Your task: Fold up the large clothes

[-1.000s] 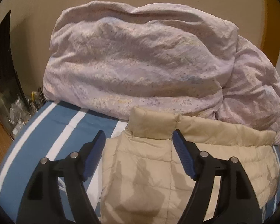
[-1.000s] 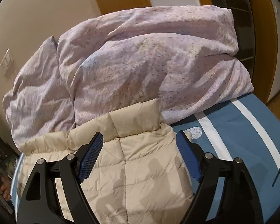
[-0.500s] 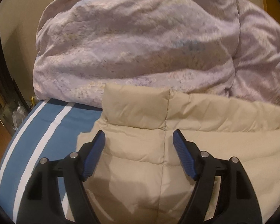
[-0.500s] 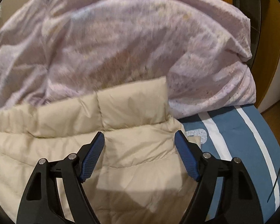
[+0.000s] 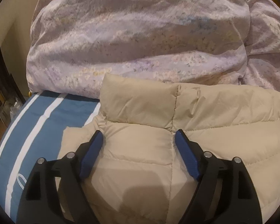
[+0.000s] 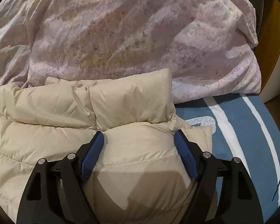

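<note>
A beige quilted down jacket [image 5: 224,134] lies flat on the bed, its stand-up collar [image 5: 140,102] toward the duvet. My left gripper [image 5: 138,133] hovers low over the jacket's left shoulder just below the collar. Its jaws are opening, and puffed fabric lies between the blue pads [image 5: 92,153] without being pinched. In the right wrist view the same jacket [image 6: 46,134] and collar [image 6: 130,100] show. My right gripper [image 6: 139,133] stands open over the right shoulder panel, with its right pad [image 6: 185,155] at the jacket's edge.
A bulky lilac floral duvet [image 5: 140,37] [image 6: 121,28] is piled right behind the collar. The bed cover [image 5: 52,119] [image 6: 242,130] is blue with white stripes and shows at both sides. A dark shelf [image 5: 1,93] stands at the left, a wooden door frame [image 6: 274,37] at the right.
Both grippers have come down and forward toward the collar, so the jacket now fills the lower half of each view. The left jaws stand slightly wider.
</note>
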Demonstrator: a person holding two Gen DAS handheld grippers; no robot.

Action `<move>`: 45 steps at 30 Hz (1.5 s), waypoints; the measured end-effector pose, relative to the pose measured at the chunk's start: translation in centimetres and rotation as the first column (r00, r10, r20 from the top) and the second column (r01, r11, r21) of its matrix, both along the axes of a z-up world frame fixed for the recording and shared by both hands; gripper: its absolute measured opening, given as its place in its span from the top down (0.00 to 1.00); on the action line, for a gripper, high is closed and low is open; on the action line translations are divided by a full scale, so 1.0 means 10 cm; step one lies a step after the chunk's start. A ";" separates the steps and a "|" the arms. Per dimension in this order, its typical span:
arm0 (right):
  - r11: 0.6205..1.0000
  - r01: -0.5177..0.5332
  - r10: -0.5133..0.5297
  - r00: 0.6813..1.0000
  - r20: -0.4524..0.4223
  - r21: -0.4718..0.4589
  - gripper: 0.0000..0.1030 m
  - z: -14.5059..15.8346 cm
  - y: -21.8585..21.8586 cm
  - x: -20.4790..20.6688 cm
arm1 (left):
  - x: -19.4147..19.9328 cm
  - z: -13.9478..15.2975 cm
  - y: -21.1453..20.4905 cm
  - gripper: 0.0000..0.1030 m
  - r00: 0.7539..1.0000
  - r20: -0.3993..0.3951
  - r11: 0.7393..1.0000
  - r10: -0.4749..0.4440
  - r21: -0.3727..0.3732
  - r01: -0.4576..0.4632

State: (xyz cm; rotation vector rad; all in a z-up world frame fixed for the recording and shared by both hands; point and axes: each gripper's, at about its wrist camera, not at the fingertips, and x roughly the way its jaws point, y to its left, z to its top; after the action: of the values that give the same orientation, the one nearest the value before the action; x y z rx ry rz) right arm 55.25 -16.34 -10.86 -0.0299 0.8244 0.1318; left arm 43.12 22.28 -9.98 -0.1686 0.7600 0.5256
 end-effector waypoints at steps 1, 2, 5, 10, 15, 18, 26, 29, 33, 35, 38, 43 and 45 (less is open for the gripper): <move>1.000 0.000 0.000 1.000 -0.007 0.002 0.23 -0.01 -0.01 0.01 | 0.01 -0.01 0.02 0.21 1.000 -0.003 1.000 0.001 -0.012 -0.001; 1.000 0.000 0.000 1.000 -0.012 0.001 0.23 -0.01 -0.01 0.02 | 0.02 -0.03 0.04 0.20 1.000 -0.006 1.000 0.003 -0.024 -0.003; 1.000 -0.001 0.001 1.000 -0.023 -0.001 0.21 -0.06 -0.04 0.07 | 0.04 -0.06 0.07 0.18 1.000 -0.017 0.999 0.006 -0.047 -0.006; 1.000 -0.006 0.007 0.999 -0.040 0.028 0.21 -0.09 -0.10 0.12 | 0.09 -0.12 0.11 0.17 0.999 -0.042 0.998 0.005 -0.064 -0.007; 0.999 -0.007 0.009 0.999 -0.047 0.034 0.20 -0.12 -0.14 0.22 | 0.11 -0.16 0.12 0.15 0.999 -0.053 0.997 0.001 -0.076 -0.005; 0.999 -0.007 0.009 0.999 -0.050 0.038 0.20 -0.11 -0.16 0.24 | 0.11 -0.19 0.16 0.14 0.998 -0.057 0.997 0.000 -0.082 -0.005; 0.999 -0.004 0.006 0.999 -0.052 0.046 0.20 -0.11 -0.15 0.23 | 0.15 -0.25 0.27 0.14 0.998 -0.057 0.995 -0.001 -0.102 -0.005; 0.999 -0.004 0.006 0.999 -0.052 0.046 0.19 -0.11 -0.15 0.23 | 0.16 -0.26 0.30 0.14 0.998 -0.058 0.994 -0.001 -0.105 -0.005; 0.999 -0.004 0.006 0.999 -0.053 0.044 0.19 -0.11 -0.14 0.23 | 0.16 -0.25 0.29 0.13 0.998 -0.057 0.995 0.000 -0.104 -0.006; 0.999 -0.003 0.006 0.999 -0.053 0.044 0.19 -0.11 -0.14 0.23 | 0.16 -0.26 0.29 0.13 0.998 -0.057 0.995 0.000 -0.104 -0.006; 0.999 -0.003 0.006 0.999 -0.054 0.044 0.19 -0.11 -0.15 0.23 | 0.16 -0.25 0.27 0.13 0.998 -0.056 0.994 0.001 -0.107 -0.007; 1.000 0.003 -0.002 0.999 -0.052 0.020 0.18 -0.12 -0.13 0.24 | 0.07 -0.24 0.25 0.13 0.999 -0.041 0.992 0.002 -0.124 -0.007; 1.000 0.005 -0.005 0.999 -0.046 0.001 0.18 -0.11 -0.10 0.23 | 0.05 -0.26 0.29 0.13 1.000 -0.031 0.992 0.003 -0.127 -0.007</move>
State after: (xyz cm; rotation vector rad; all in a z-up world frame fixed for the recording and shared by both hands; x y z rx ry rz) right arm 57.58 -17.33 -11.94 -0.0243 0.8708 0.1286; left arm 43.64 25.13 -12.55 -0.2815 0.8236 0.4857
